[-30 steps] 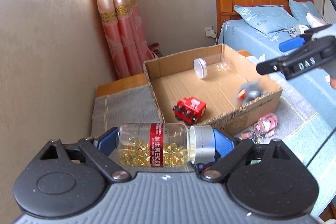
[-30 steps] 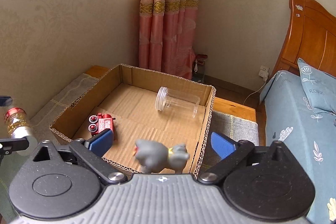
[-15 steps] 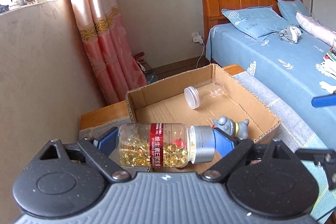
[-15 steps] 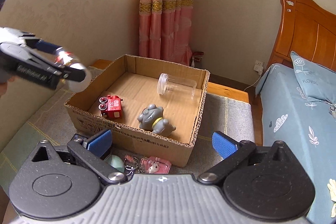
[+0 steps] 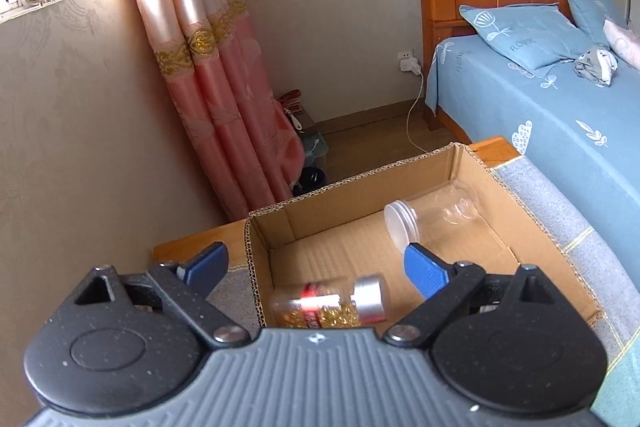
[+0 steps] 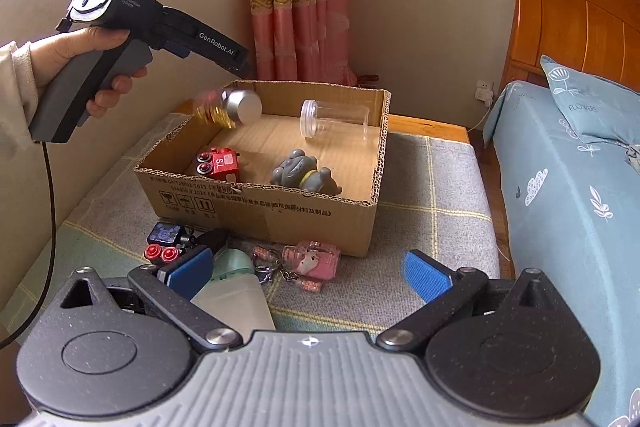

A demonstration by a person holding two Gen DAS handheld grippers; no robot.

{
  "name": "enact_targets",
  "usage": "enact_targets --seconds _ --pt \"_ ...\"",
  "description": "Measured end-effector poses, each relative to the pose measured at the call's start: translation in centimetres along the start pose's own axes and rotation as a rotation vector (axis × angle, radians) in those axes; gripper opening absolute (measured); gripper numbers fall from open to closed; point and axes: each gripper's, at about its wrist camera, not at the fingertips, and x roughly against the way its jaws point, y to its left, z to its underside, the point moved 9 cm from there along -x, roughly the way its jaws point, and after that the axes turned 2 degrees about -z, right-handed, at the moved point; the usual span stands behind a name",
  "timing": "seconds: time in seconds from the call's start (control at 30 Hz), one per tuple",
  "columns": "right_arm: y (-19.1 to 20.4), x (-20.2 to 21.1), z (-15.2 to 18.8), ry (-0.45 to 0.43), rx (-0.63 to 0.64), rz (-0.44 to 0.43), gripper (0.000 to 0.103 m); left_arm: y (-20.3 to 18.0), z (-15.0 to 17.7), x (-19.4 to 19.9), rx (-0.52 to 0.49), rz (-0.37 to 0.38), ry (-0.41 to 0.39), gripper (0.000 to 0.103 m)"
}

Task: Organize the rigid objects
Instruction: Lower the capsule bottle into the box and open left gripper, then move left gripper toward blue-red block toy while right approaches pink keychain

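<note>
My left gripper [image 5: 316, 267] is open above the cardboard box [image 5: 472, 163]. The pill bottle [image 5: 332, 301] with a silver cap and red label is blurred, loose below the jaws; in the right wrist view the bottle [image 6: 228, 109] is in mid-air over the box [image 6: 256, 205]. Inside the box lie a clear jar [image 6: 334, 119], a red toy train [image 6: 218, 165] and a grey figure [image 6: 304, 173]. My right gripper [image 6: 308, 269] is open and empty, above items in front of the box.
In front of the box on the grey blanket lie a pink keychain bottle [image 6: 310, 259], a mint-green container [image 6: 232, 287] and a small dark toy with red wheels [image 6: 166, 243]. A bed [image 6: 568, 163] stands to the right, a wall and curtain behind.
My left gripper opened and let go of the pill bottle over the box. My right gripper drew back from the box, after dropping the grey figure in it.
</note>
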Motion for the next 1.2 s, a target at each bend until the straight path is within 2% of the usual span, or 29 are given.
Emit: enact_targets --seconds 0.3,0.43,0.6,0.87,1.2 --pt "-0.4 -0.6 0.6 0.015 -0.029 -0.007 0.103 -0.2 1.6 2.6 -0.005 0.021 -0.028 0.096" --pt "-0.5 -0.6 0.7 0.013 -0.046 -0.011 0.103 -0.2 2.2 4.1 0.006 0.020 -0.057 0.101" --pt "-0.8 -0.6 1.2 0.013 -0.067 -0.005 0.103 -0.6 3.6 5.8 0.036 0.061 -0.073 0.102" --pt "-0.2 -0.8 2.5 0.029 -0.067 0.008 0.103 -1.4 8.2 7.9 0.040 0.039 -0.057 0.102" --pt "-0.5 -2.6 4.2 0.064 -0.085 0.053 0.103 -1.3 14.3 9.2 0.150 0.040 -0.031 0.102"
